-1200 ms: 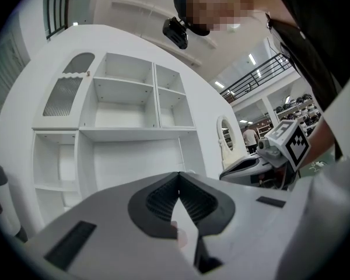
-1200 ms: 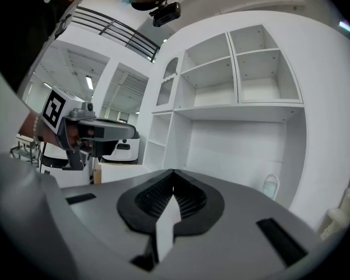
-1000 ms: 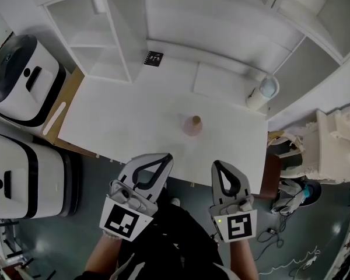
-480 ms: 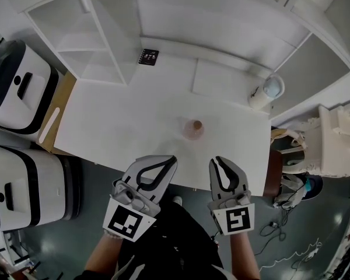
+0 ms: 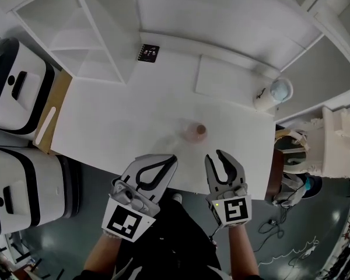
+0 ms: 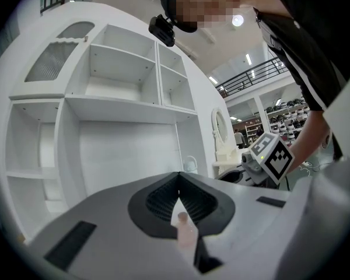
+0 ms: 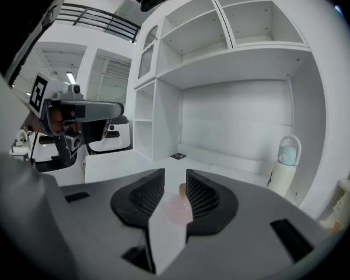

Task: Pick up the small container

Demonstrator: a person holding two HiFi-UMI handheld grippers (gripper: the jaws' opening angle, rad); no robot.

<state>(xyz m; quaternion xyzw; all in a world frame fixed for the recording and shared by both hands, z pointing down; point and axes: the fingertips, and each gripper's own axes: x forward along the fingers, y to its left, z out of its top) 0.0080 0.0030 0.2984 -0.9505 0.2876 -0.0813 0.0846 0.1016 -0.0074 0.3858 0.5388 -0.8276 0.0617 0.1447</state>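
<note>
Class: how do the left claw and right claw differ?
Left claw is shut; right claw is open, its jaws having just been opening, nothing between them. Left claw slants in from the left; right claw points straighter ahead. Both face the small container, short of it.

Head view overhead, 2 low views across table (image 5: 119, 118)

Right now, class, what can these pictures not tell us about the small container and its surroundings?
Small container: head view, too small and blurred to show contents.
Water bottle: left gripper view, lower part hidden behind the left gripper.
Black card: head view, print too small to read.
</note>
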